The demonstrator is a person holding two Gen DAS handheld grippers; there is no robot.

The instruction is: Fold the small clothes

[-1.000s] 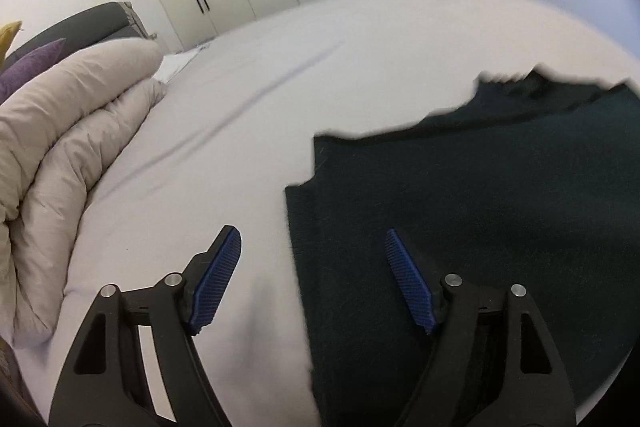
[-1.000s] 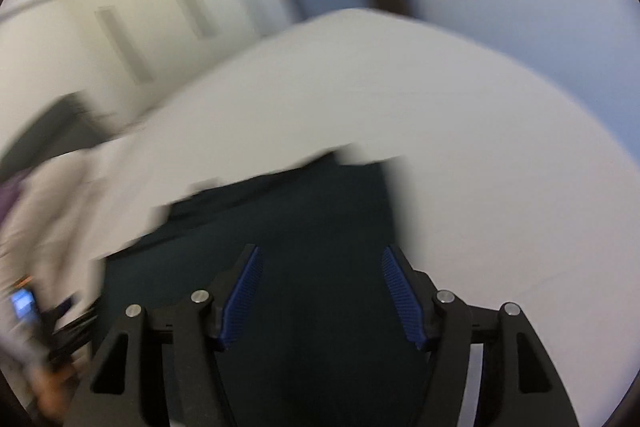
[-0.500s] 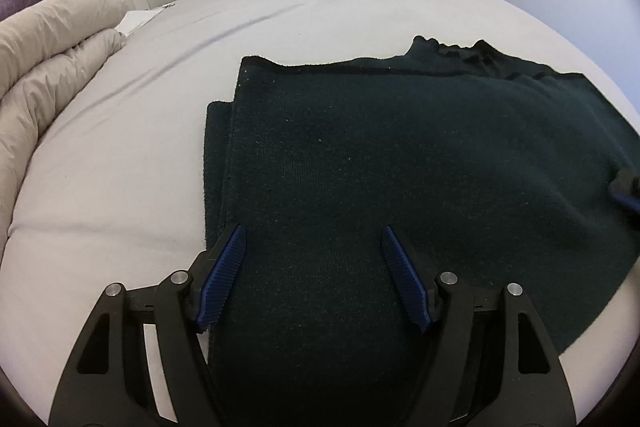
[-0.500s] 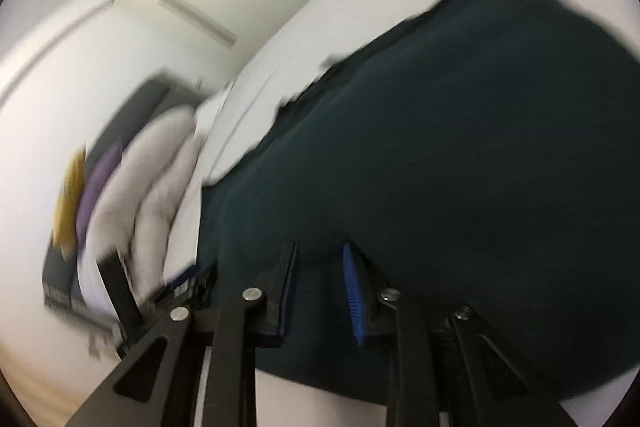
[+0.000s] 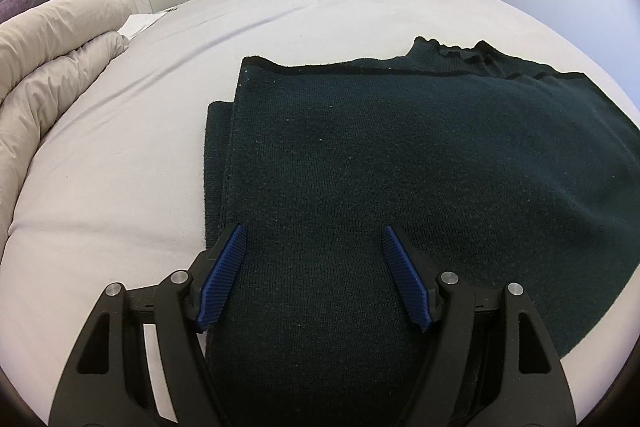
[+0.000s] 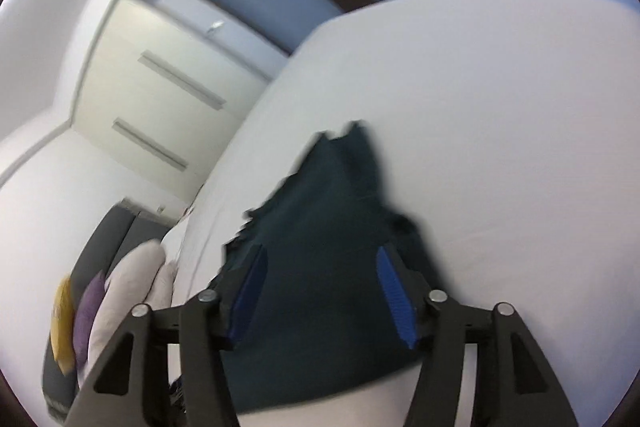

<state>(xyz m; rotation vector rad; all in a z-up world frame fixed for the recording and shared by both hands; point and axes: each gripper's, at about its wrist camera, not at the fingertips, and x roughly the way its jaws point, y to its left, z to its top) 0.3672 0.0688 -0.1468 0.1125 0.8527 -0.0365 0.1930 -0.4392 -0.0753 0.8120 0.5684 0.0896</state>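
Your right tongs (image 6: pixel 320 291) were pinched nearly shut half a second ago, low over the near edge of the dark green knitted sweater (image 5: pixel 400 167). Now their jaws are opening again, and the blurred right wrist view shows dark knit lying beneath and between the fingers, with neither blue pad pressing on it. Whether they ever caught the fabric, the pictures do not tell. That view has also rolled: the wardrobe doors (image 6: pixel 160 107) now tilt away at 10 o'clock and the sweater narrows toward 12.

Your left tongs (image 5: pixel 314 267) have come in from the bare sheet to stand over the sweater's left part, and for the last half second they have kept their place. They stand open, with nothing gripped, and the knit runs flat under both pads.

The sweater lies on the pale bed (image 5: pixel 120 155), already doubled: a second layer peeks out along its left edge at about 9 o'clock, and the collar shows at the far edge toward 1 o'clock. The bundled duvet (image 5: pixel 52 59) sits well apart at 10 o'clock.

For the task, this reads as a fold just laid down and released. Neither pair has a hold, so the next fold probably calls for a fresh grip.
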